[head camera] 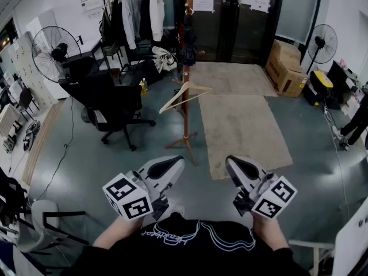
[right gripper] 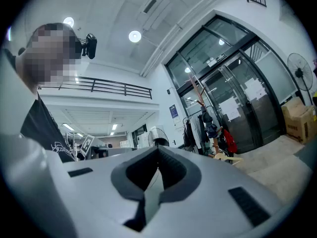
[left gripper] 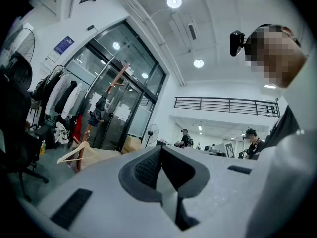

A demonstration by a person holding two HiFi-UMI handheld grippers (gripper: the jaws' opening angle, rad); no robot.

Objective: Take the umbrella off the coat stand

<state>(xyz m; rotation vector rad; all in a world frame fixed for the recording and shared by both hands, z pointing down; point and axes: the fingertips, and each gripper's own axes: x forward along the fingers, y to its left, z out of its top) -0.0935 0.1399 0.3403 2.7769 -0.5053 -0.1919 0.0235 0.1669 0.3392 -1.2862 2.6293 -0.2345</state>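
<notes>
Left hand-held gripper (head camera: pixel 171 164) and right hand-held gripper (head camera: pixel 234 164) are clenched, empty; umbrella (head camera: pixel 188 46) hangs on coat stand (head camera: pixel 186 105); only the head view shows their marker cubes (head camera: pixel 127 197)

White left tongs (head camera: pixel 174 164) and right tongs (head camera: pixel 232 163), black-and-white marker cubes (head camera: pixel 127 197); ahead of them, brown coat stand (head camera: pixel 186 99), dark umbrella (head camera: pixel 188 45), beige rug (head camera: pixel 244 125).

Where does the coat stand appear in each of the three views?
Head view: coat stand stands at upper centre.
Left gripper view: coat stand leans left of centre, before the glass doors.
Right gripper view: coat stand is right of centre.
Shared landmark: the wooden hanger hanging low on it.
</notes>
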